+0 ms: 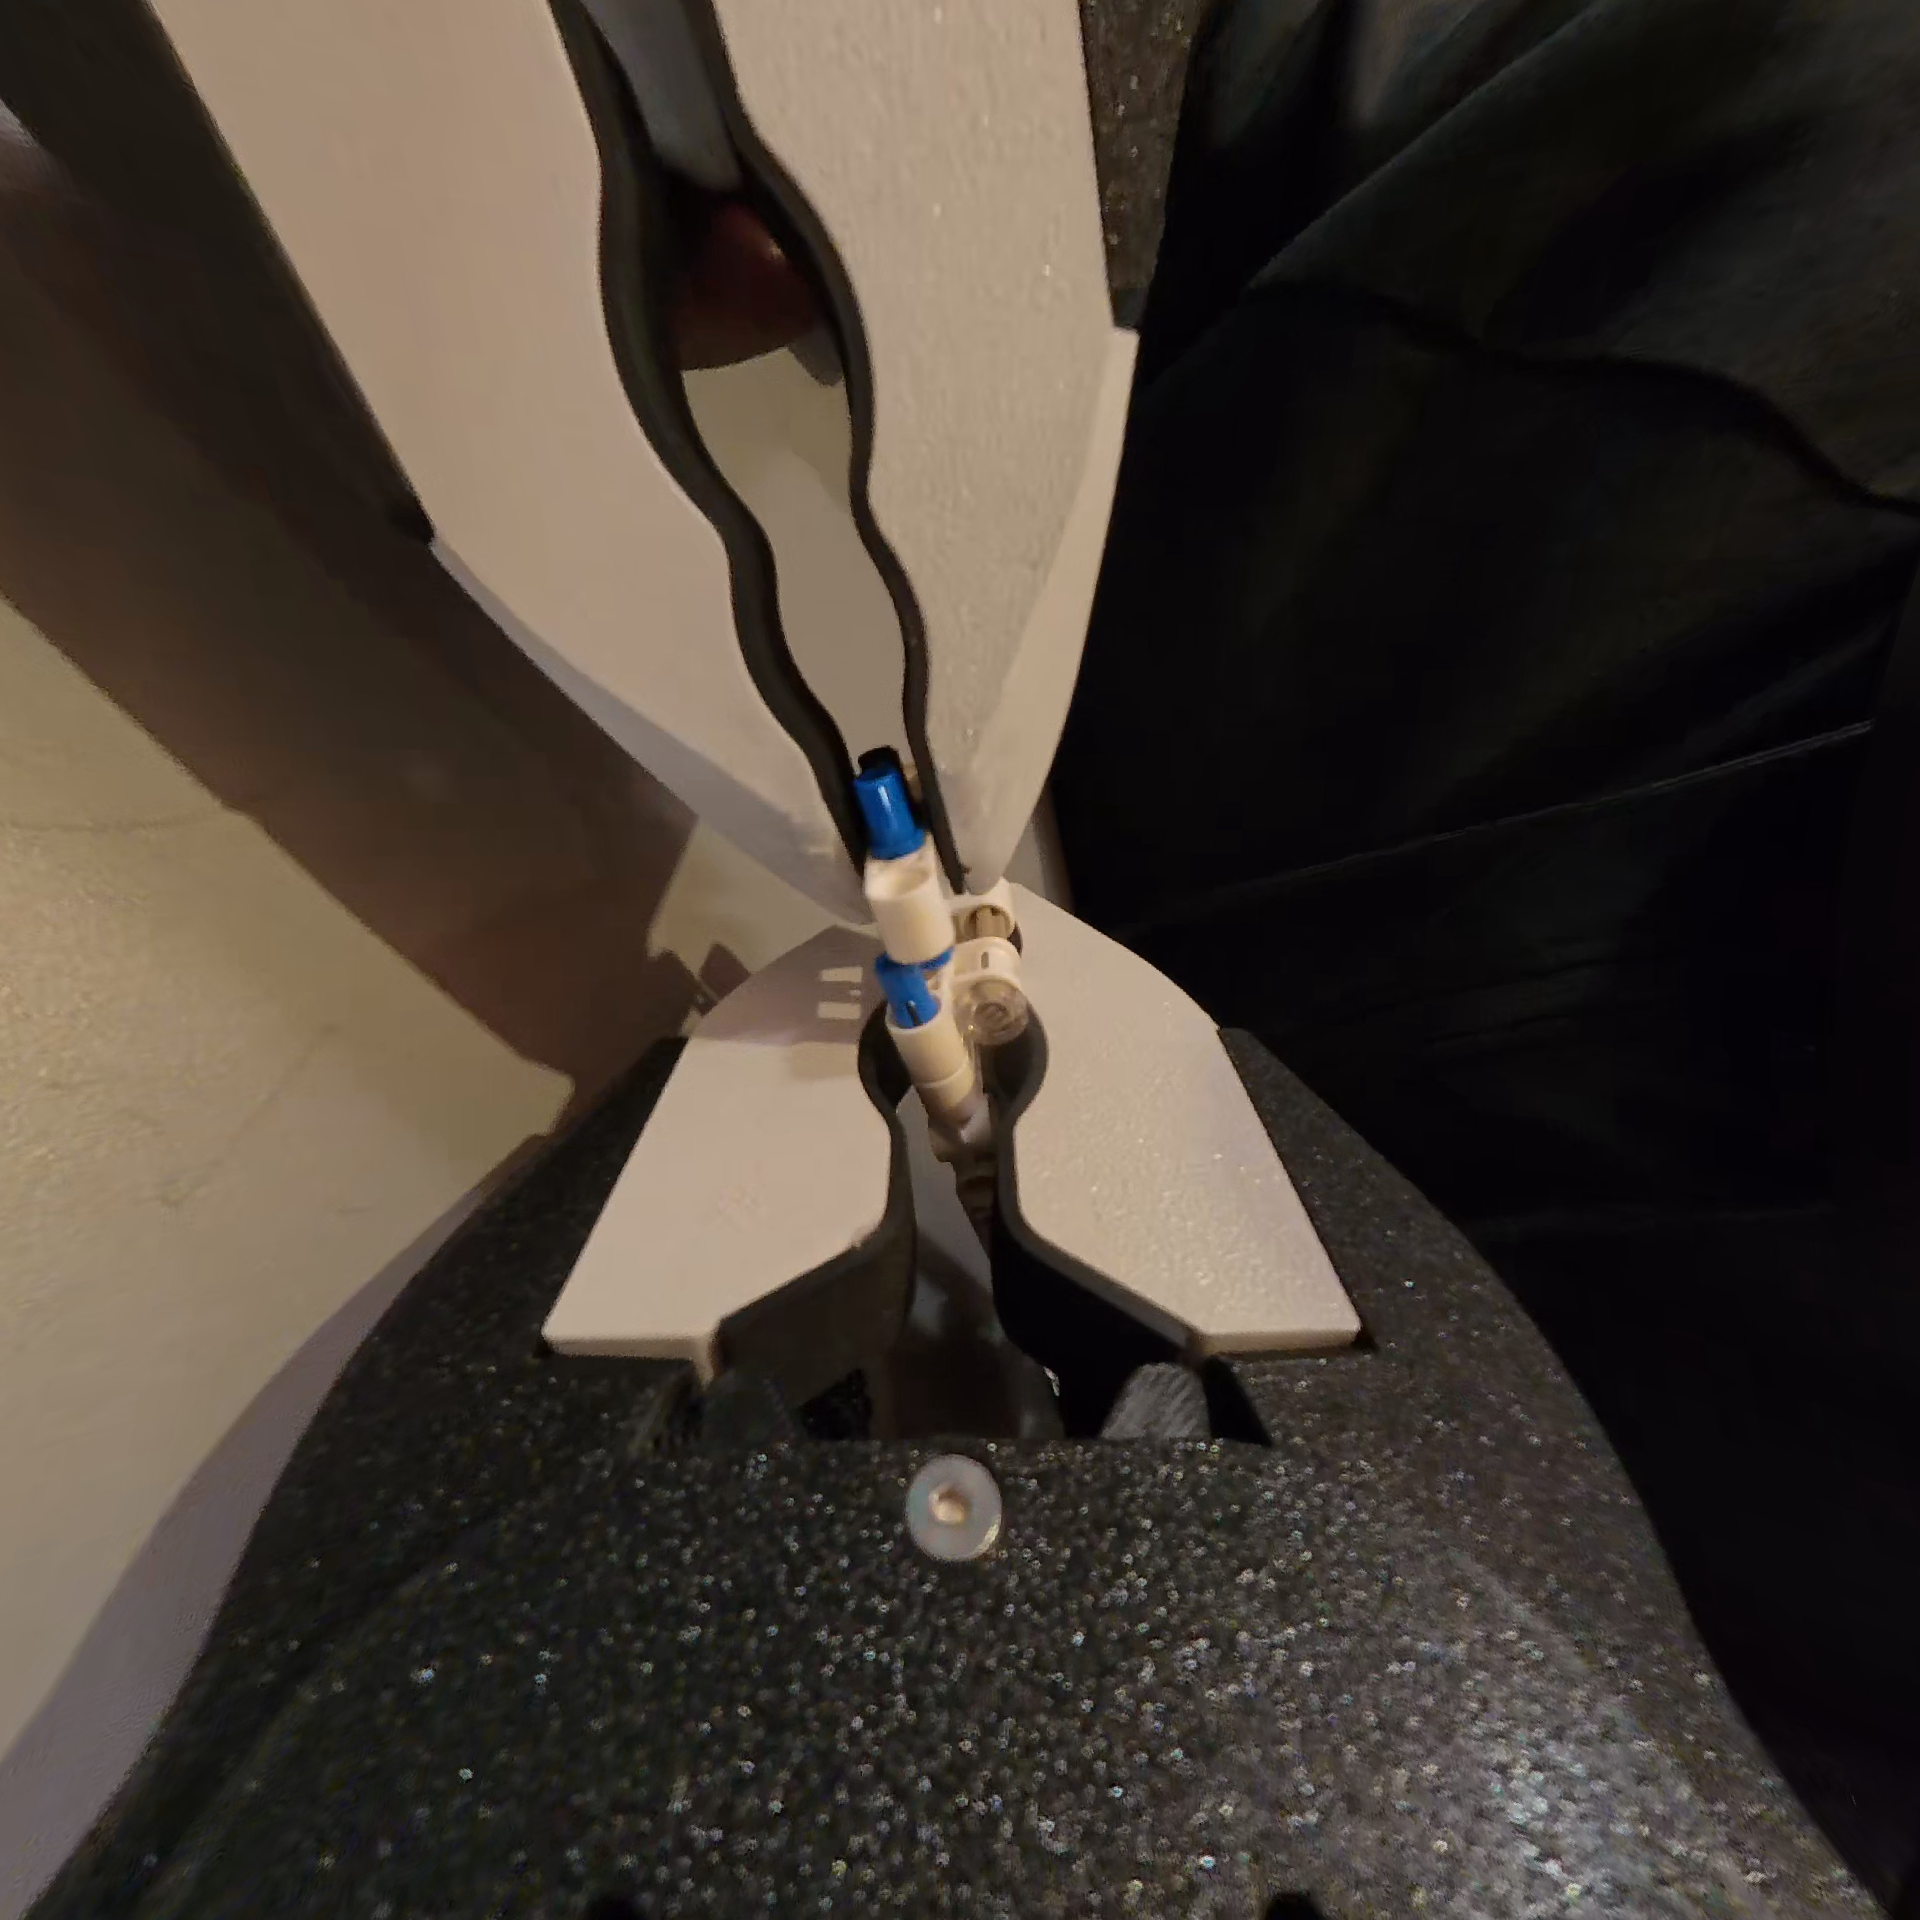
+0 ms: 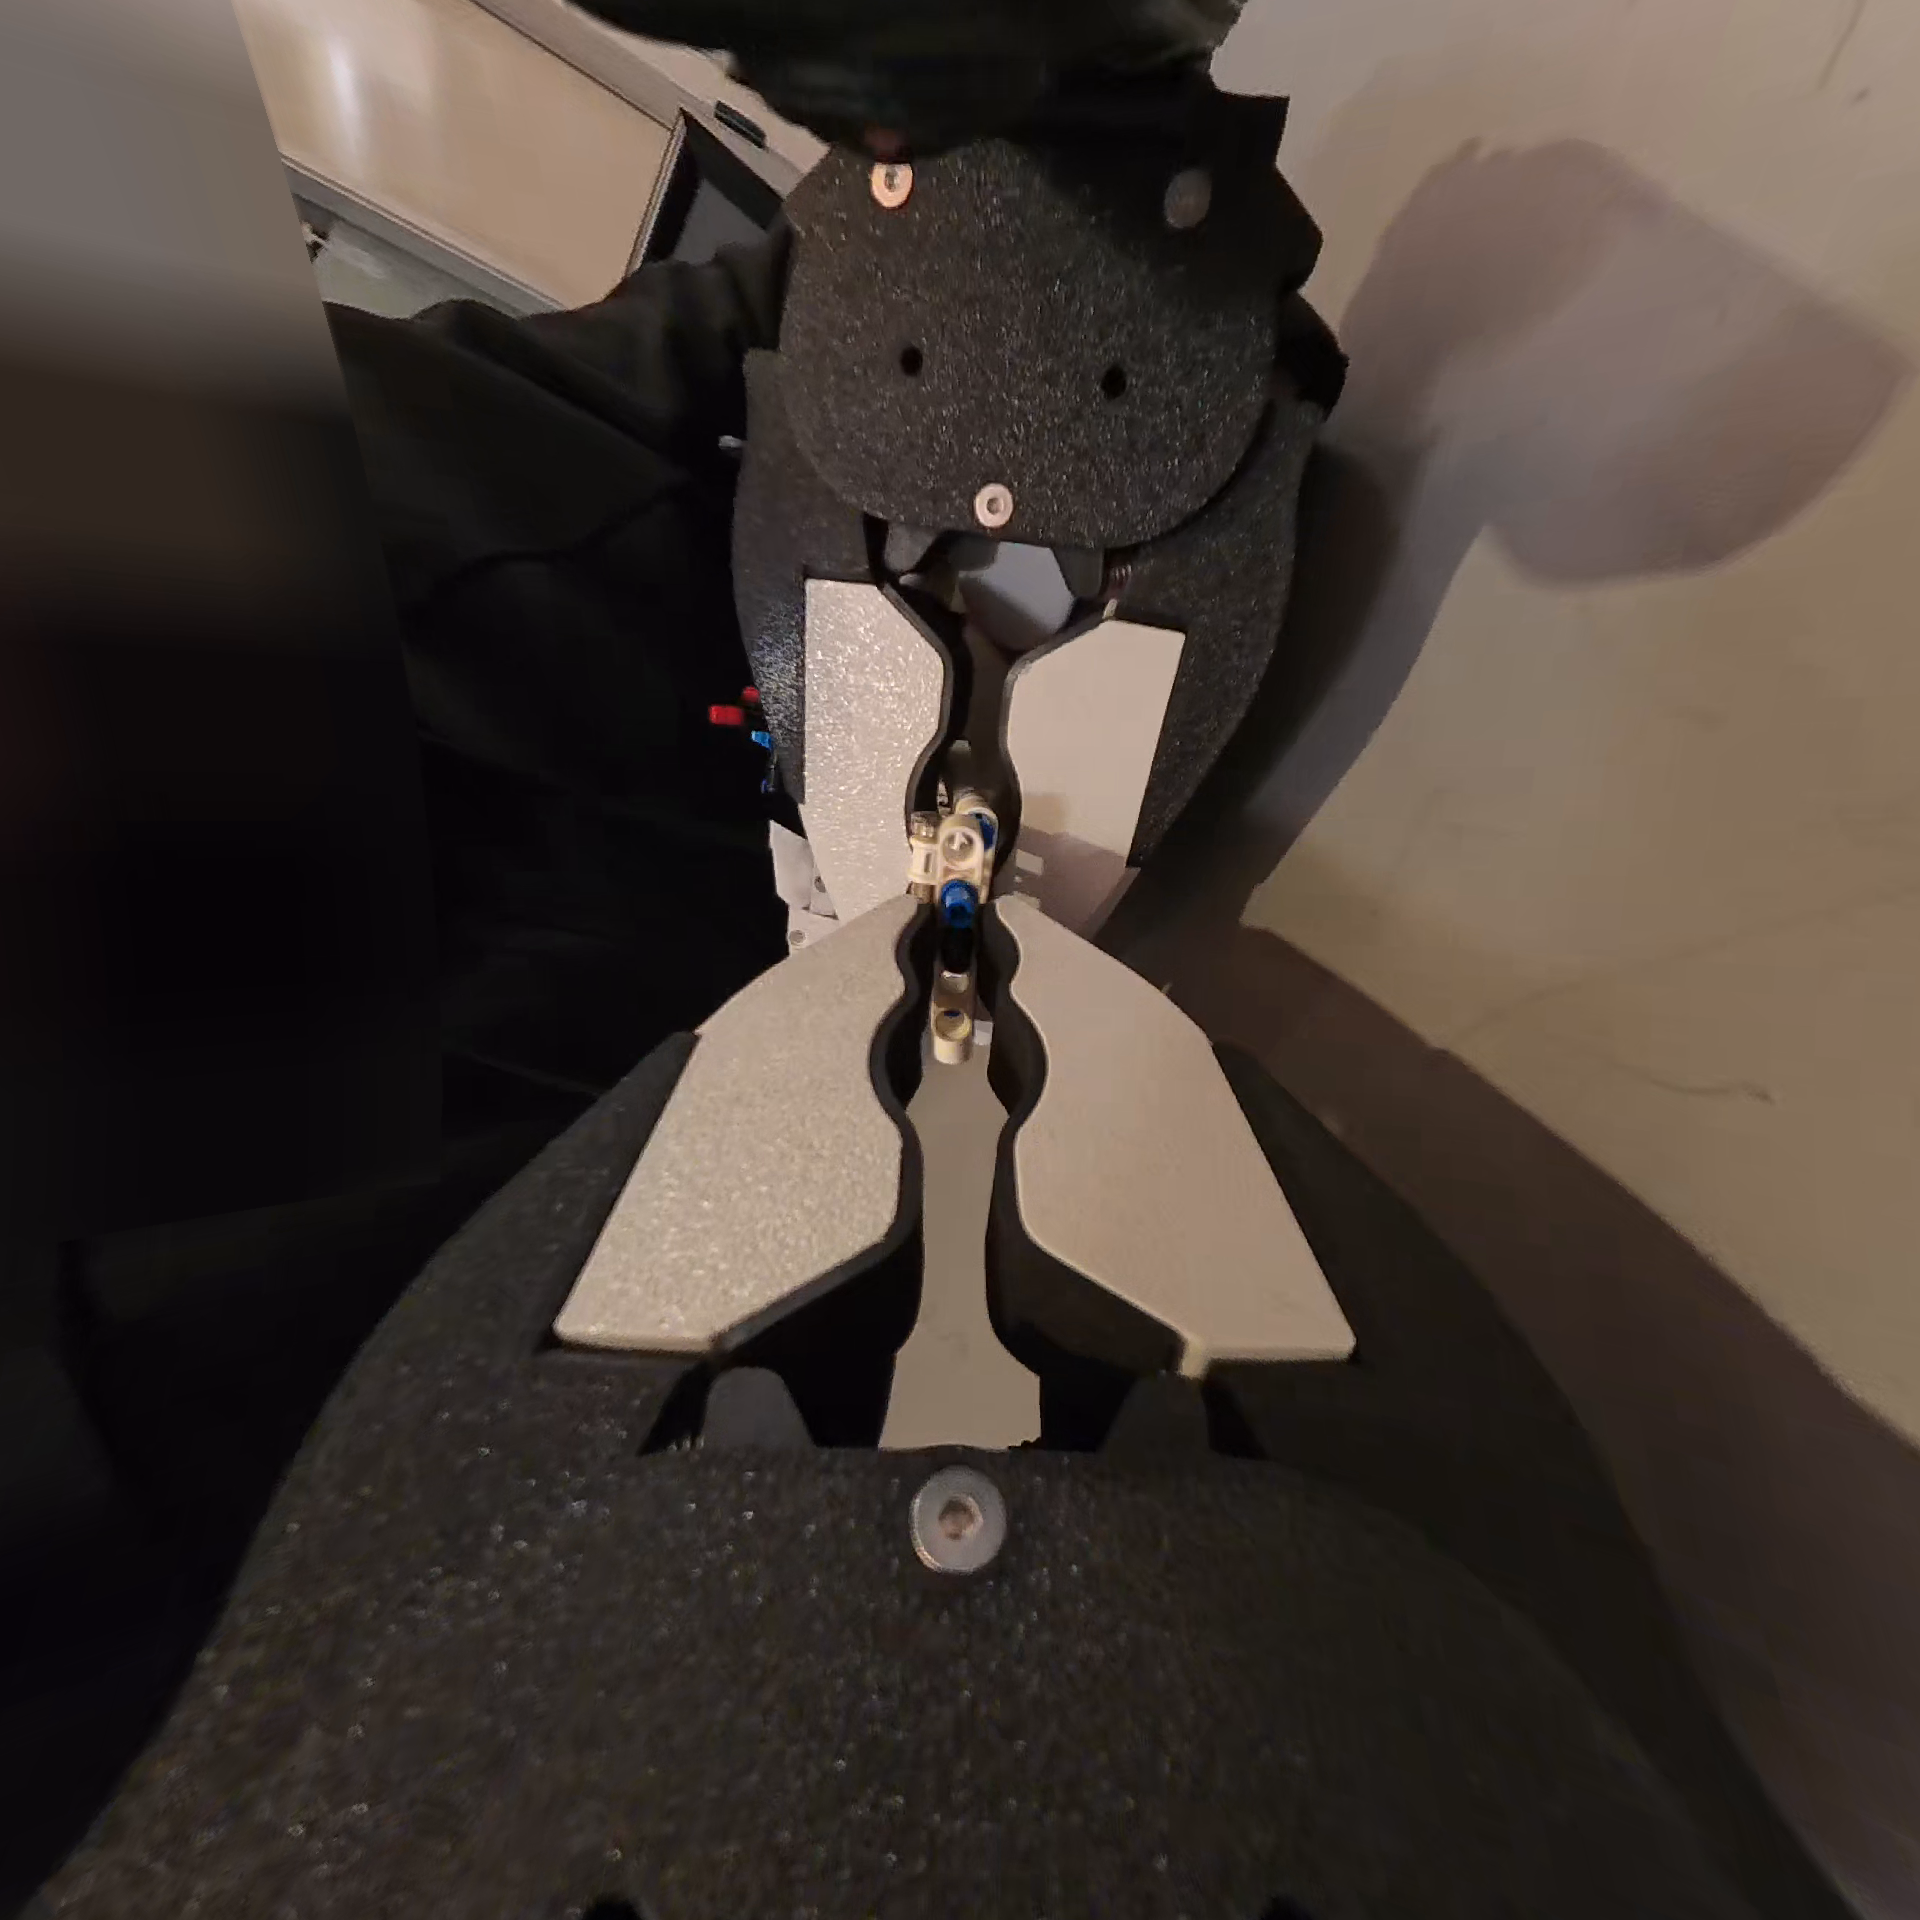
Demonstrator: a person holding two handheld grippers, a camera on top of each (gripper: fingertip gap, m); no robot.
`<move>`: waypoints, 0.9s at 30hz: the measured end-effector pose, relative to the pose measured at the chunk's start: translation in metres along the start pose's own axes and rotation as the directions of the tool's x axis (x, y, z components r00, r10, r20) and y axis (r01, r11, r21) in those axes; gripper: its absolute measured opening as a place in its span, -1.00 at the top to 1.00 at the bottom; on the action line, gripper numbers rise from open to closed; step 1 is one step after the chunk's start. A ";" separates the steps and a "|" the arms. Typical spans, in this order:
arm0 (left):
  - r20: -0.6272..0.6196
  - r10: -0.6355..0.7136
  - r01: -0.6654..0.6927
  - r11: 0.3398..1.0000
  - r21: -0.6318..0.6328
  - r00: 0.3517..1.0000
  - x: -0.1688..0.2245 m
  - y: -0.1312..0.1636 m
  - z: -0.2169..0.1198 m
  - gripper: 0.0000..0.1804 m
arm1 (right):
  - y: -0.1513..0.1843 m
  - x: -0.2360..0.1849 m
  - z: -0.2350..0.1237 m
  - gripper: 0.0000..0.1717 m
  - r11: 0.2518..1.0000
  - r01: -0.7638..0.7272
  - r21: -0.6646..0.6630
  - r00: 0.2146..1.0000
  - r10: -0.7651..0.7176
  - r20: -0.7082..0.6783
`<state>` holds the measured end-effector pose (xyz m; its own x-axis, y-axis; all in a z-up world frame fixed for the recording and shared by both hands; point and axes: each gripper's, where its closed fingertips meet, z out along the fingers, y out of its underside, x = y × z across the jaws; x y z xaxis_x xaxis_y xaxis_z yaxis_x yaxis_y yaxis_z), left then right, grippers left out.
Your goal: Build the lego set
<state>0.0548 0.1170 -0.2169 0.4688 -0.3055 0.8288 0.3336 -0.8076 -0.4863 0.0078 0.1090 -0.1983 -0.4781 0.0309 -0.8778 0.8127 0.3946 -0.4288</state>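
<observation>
A small white-and-blue toy assembly (image 1: 912, 914) of 2 white sleeves joined by blue pins was held in the air between the 2 grippers, tip to tip. The left gripper (image 1: 951, 1049) had its fingers closed on the lower white sleeve; the right gripper (image 2: 954, 971) gripped the pin end. Judging by this, pushing straight along the shared axis, without twisting, seemed best. A pale table (image 1: 156, 1039) lay below.

Tight quarters: the left gripper (image 1: 940, 1049) and right gripper (image 1: 899, 821) meet tip to tip on a white-and-blue toy assembly (image 1: 909, 935). Dark fabric (image 1: 1507, 623) crowds frame right; pale wall (image 1: 156, 1039) closes lower left.
</observation>
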 end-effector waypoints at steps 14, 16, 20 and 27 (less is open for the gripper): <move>0.008 -0.006 0.006 1.000 -0.021 1.000 -0.001 0.002 0.004 0.89 | 0.004 0.002 0.002 0.91 0.999 -0.016 -0.042 1.000 0.016 -0.007; 0.012 -0.004 0.004 1.000 -0.022 1.000 -0.001 0.002 0.004 0.89 | 0.005 0.002 0.002 0.92 0.998 -0.025 -0.055 1.000 0.025 0.011; 0.021 -0.001 0.002 0.999 -0.034 1.000 -0.002 0.002 0.005 0.89 | 0.006 0.003 0.002 0.91 0.996 -0.042 -0.074 0.998 0.045 0.040; 0.004 -0.005 0.005 0.998 -0.064 1.000 -0.002 0.000 0.009 0.89 | 0.013 0.001 -0.002 0.91 0.991 0.002 -0.136 0.998 0.008 0.068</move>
<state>0.0614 0.1218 -0.2208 0.4704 -0.2995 0.8301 0.2833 -0.8396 -0.4635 0.0170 0.1161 -0.2042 -0.4480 -0.0288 -0.8936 0.7591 0.5158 -0.3972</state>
